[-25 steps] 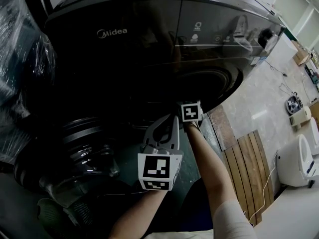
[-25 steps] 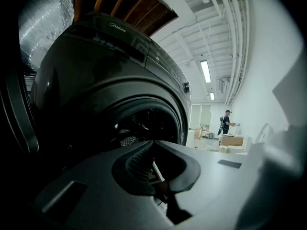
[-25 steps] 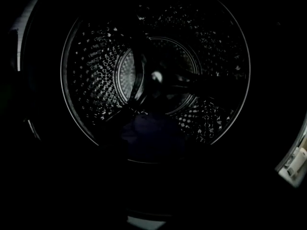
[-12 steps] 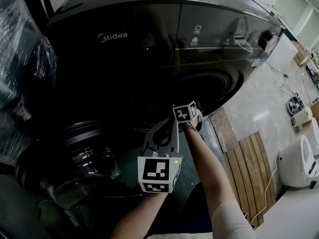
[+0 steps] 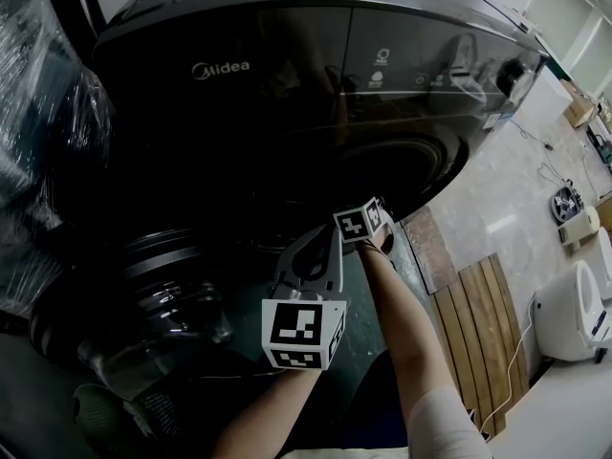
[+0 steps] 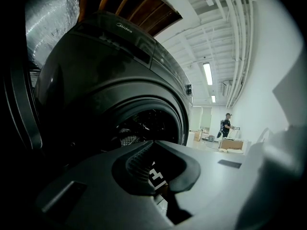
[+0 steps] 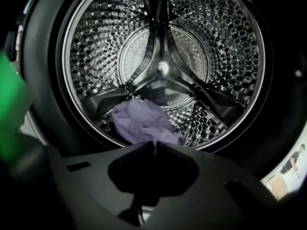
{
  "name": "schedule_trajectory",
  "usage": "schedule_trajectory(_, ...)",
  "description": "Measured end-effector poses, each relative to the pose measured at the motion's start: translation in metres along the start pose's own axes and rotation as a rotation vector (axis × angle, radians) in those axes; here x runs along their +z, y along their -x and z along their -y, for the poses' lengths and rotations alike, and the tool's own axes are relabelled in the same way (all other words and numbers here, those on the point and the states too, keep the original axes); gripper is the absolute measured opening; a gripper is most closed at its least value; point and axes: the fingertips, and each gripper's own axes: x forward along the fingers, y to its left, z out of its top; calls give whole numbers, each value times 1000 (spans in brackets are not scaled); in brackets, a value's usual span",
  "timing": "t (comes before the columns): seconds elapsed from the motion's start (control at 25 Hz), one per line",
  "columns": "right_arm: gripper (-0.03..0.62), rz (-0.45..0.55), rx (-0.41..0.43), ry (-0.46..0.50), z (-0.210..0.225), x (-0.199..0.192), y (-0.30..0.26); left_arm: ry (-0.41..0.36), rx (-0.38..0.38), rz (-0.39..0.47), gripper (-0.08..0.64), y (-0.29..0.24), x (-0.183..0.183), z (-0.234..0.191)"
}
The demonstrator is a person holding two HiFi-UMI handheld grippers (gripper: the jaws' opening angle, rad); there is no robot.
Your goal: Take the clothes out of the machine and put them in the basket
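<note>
Right gripper (image 7: 153, 146) jaws just closed on cloth (image 7: 140, 121)

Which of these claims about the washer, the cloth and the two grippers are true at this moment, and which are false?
1. The right gripper is shut on the lavender cloth. True; its jaws have just closed on it.
2. The drum is packed full of clothes. False: it is mostly bare metal, with the lavender cloth low at its front.
3. The left gripper holds a garment. False: its jaws are together on nothing, outside the machine.
4. The door of the washing machine stands open. True.
</note>
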Motion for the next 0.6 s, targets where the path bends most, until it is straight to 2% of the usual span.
schedule_trajectory(0.24,26,85,60,-40,2,3,10,-9,-18,8,21,2,2,9)
schedule_trajectory(0.44,26,178,179,-188,0,10,28,13,-16,2,21,2,0,4)
schedule_trajectory(0.6,26,245,204,-235,6,17,45,-20,-10,29,21,6,11,4)
